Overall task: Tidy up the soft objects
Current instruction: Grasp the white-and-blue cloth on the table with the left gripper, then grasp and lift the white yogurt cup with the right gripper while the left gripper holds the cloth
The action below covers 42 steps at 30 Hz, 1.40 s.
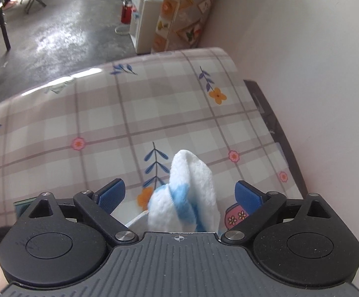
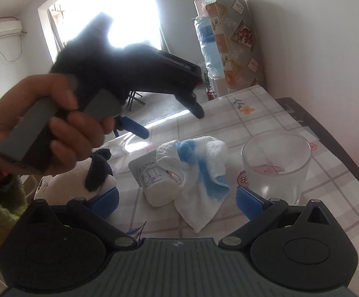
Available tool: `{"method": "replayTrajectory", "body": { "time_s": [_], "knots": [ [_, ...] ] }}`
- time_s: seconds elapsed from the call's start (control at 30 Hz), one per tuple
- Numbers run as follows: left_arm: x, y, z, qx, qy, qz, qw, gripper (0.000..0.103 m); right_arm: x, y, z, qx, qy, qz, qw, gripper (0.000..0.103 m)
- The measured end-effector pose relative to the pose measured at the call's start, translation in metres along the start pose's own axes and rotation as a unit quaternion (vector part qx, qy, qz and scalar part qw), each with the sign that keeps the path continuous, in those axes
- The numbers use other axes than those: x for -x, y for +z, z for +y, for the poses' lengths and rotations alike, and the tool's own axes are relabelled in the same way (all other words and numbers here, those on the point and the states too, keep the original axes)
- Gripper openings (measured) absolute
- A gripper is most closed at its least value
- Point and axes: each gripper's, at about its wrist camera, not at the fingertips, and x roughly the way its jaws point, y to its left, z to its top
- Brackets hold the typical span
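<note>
While the plush toy [image 2: 97, 170] sits at the bench's [image 2: 328, 198] left edge, the left gripper [image 1: 179, 193] hangs fingers spread over the towel [image 2: 199, 170] at centre — right gripper [image 2: 177, 201] also spread, empty; glass [image 2: 276, 163] rightmost.

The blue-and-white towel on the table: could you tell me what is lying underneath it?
The towel drapes over one end of a white bottle lying on its side; the printed label end sticks out. The covered end of the bottle and the tablecloth beneath are hidden.
</note>
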Motion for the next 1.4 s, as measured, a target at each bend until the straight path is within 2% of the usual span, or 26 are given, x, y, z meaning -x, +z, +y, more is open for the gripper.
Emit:
{"method": "replayTrajectory", "body": {
  "time_s": [0.2,0.27,0.33,0.37,0.4,0.47,0.53,0.57,0.67,0.87,1.03,1.23,1.4],
  "knots": [
    [-0.052,0.009,0.002,0.018,0.006,0.076,0.9969,0.077,0.002,0.000,-0.005,-0.007,0.003,-0.003,1.000,0.103],
    [-0.063,0.009,0.004,0.023,0.012,0.092,0.9954,0.068,0.002,0.000,-0.008,-0.013,0.003,-0.002,1.000,0.103],
    [-0.067,0.008,0.003,0.020,0.013,0.092,0.9955,0.065,0.002,0.000,-0.010,-0.015,0.002,-0.002,1.000,0.103],
    [-0.066,0.008,0.002,0.014,0.015,0.089,0.9958,0.059,0.001,0.000,-0.011,-0.016,0.000,0.000,1.000,0.103],
    [-0.065,0.008,0.001,0.012,0.018,0.090,0.9957,0.057,0.001,0.000,-0.011,-0.017,0.000,0.001,1.000,0.103],
    [-0.064,0.008,0.001,0.014,0.011,0.087,0.9960,0.031,0.000,-0.001,-0.012,-0.019,0.000,0.003,1.000,0.103],
    [-0.062,0.008,-0.001,0.008,0.010,0.083,0.9965,0.022,0.000,-0.001,-0.014,-0.019,0.001,0.003,1.000,0.103],
    [-0.059,0.007,-0.003,0.001,0.011,0.075,0.9971,0.017,0.000,-0.001,-0.015,-0.020,0.000,0.003,1.000,0.103],
    [-0.046,0.006,-0.007,-0.008,0.004,0.050,0.9987,0.012,-0.002,-0.001,-0.016,-0.023,-0.005,0.006,1.000,0.103],
    [-0.003,0.002,-0.012,-0.004,-0.020,-0.003,0.9998,0.011,-0.006,-0.003,-0.021,-0.030,-0.016,0.009,0.999,0.103],
    [0.054,-0.013,-0.013,-0.012,-0.017,-0.076,0.9969,0.011,-0.001,-0.005,-0.021,-0.030,-0.010,-0.003,1.000,0.103],
    [0.139,-0.043,0.008,0.004,-0.023,-0.166,0.9858,0.011,0.002,-0.007,-0.012,-0.006,-0.005,-0.018,1.000,0.102],
    [0.205,-0.083,0.042,0.039,-0.019,-0.244,0.9687,0.011,-0.001,-0.003,-0.002,0.005,0.020,-0.021,1.000,0.102]
  ]
}}
